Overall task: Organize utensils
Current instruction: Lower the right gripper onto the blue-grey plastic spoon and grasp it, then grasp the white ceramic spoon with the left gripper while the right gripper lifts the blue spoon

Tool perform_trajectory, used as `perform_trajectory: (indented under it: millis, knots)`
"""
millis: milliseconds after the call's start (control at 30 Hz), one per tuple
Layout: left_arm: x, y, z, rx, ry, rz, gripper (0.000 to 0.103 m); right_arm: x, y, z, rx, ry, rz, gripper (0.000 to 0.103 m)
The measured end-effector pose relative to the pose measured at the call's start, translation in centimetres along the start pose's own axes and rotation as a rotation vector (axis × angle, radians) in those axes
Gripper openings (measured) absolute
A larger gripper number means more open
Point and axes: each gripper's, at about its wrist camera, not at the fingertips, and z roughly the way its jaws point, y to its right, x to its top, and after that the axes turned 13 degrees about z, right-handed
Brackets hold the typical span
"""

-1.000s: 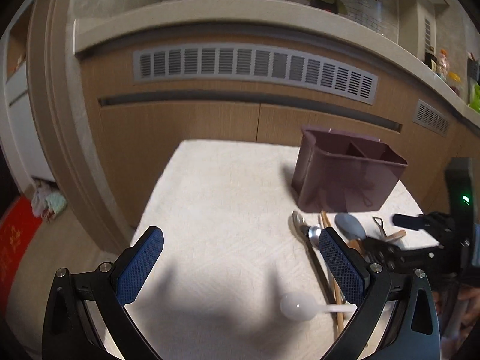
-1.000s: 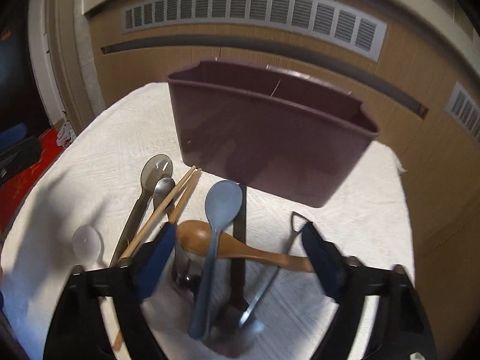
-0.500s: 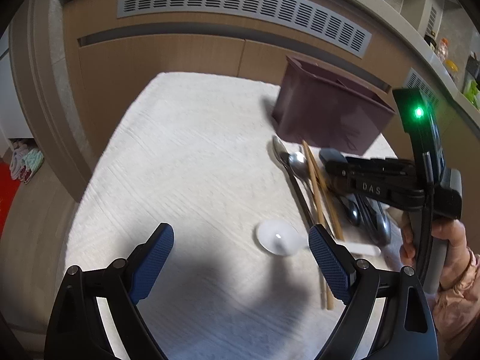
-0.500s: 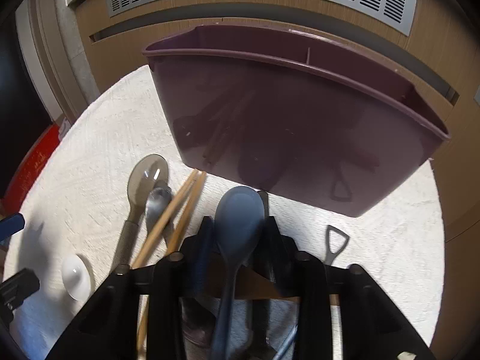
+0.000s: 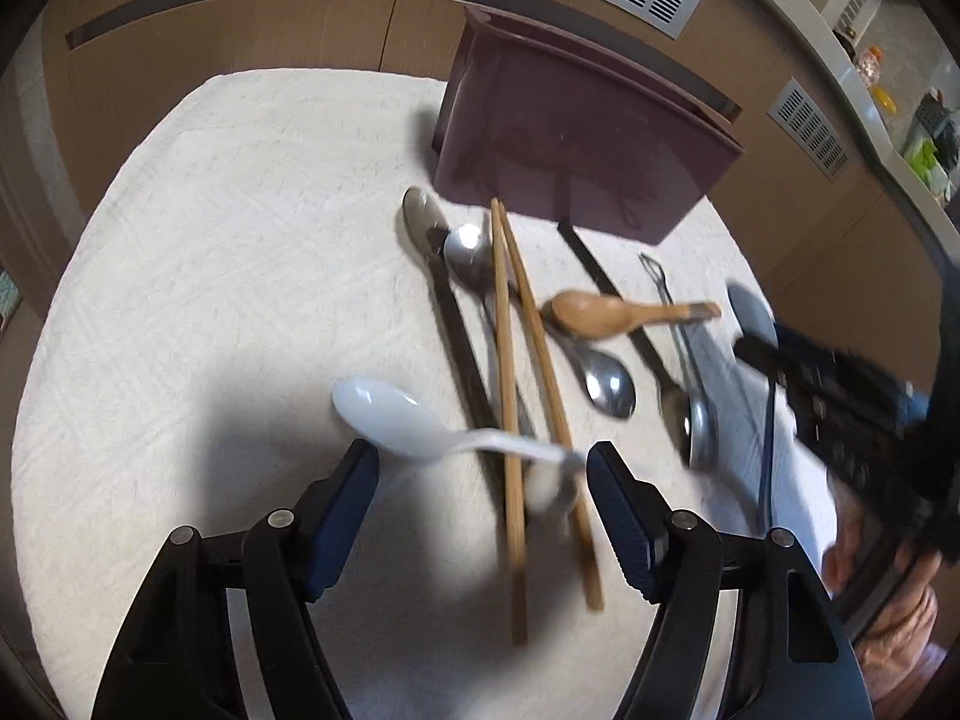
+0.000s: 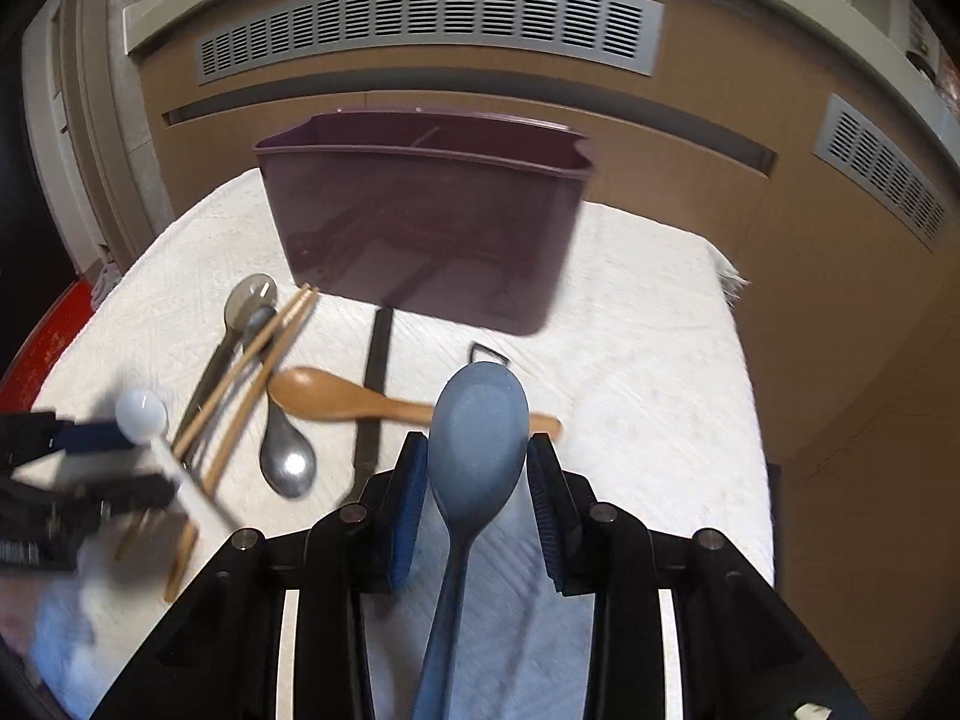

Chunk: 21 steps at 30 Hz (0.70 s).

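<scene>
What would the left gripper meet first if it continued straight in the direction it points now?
Most likely the white spoon: the left gripper, jaws just closing, already has its handle lying across the gap. The chopsticks cross just beyond it. Motion blur leaves depth uncertain.

- I see a dark maroon caddy point(image 6: 420, 228).
- White textured cloth point(image 5: 210, 240).
- Grey-blue spoon point(image 6: 477, 450), white spoon point(image 5: 390, 420), tan wooden spoon point(image 5: 600, 315).
- Blue ribbed pads point(image 5: 618, 516).
</scene>
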Motion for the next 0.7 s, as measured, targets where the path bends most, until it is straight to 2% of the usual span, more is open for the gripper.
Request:
perform_trajectory:
  millis: [200, 367, 433, 500, 700]
  knots:
    - [2.8, 0.1, 2.3, 0.05, 0.011, 0.026, 0.072, -2.5, 2.6, -0.8, 0.007, 0.0, 0.062, 0.03]
    - [3.5, 1.0, 3.0, 0.022, 0.034, 0.096, 0.071, -3.4, 2.7, -0.3, -0.006, -0.004, 0.059, 0.03]
    - [3.5, 1.4, 2.8, 0.04, 0.048, 0.122, 0.061, -3.6, 2.7, -0.2, -0.007, -0.006, 0.056, 0.03]
    - [3.4, 1.8, 2.9, 0.085, 0.046, 0.153, 0.043, -3.5, 2.7, -0.2, -0.003, -0.007, 0.06, 0.03]
    - [3.5, 1.2, 2.9, 0.104, 0.065, 0.153, 0.028, -3.5, 2.5, 0.1, 0.021, -0.017, 0.066, 0.03]
